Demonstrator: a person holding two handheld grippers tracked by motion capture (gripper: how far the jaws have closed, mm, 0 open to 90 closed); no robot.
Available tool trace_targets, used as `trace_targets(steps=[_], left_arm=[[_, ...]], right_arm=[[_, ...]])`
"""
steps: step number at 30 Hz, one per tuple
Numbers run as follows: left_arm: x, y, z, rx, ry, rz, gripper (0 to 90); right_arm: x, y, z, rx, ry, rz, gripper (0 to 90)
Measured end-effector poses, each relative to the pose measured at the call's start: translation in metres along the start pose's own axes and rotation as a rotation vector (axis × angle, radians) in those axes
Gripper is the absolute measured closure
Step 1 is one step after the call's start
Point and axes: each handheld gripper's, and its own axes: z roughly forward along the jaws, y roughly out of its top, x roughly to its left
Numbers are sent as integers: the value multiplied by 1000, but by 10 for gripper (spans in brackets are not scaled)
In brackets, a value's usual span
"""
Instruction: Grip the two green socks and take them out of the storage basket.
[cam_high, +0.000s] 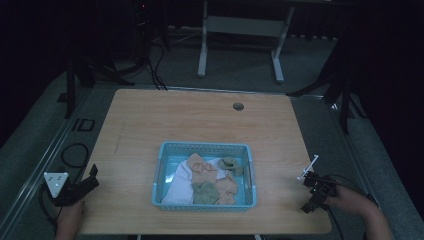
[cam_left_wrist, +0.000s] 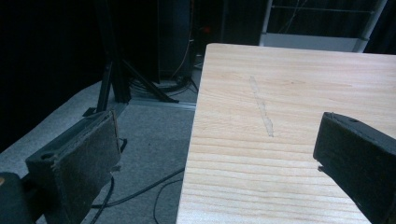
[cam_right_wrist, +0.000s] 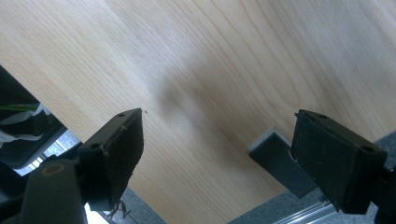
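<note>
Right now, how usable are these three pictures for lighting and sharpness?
High view: dim, surroundings nearly black, yet the basket of cloths stays readable. Left gripper view: brighter, table grain sharp. Right gripper view: tabletop smeared, soft shadow between the right claw jaws.

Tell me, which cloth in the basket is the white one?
The white cloth lies at the left of the blue basket. The other pieces beside it are peach or green.

A blue basket (cam_high: 162, 172) of cloths (cam_high: 207, 179) sits low on the tabletop (cam_high: 200, 120). The left tool (cam_high: 89, 181) is at lower left, the right tool (cam_high: 311, 192) at lower right.
</note>
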Motion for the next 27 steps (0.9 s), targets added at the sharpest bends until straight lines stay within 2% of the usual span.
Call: trace_targets(steps=[4,9,18,27], left_arm=[[0,0,0,-1,-3,-1,7],[0,0,0,-1,-1,-1,7],[1,0,0,0,-4,-3,7],[1,0,0,2,-8,-3,7]], right_arm=[[8,9,-3,4,11,-50,168],[21,22,-8,1,12,-144,167],[50,51,-26,-6,16,-274,168],[70,86,-40,10,-9,-361,168]])
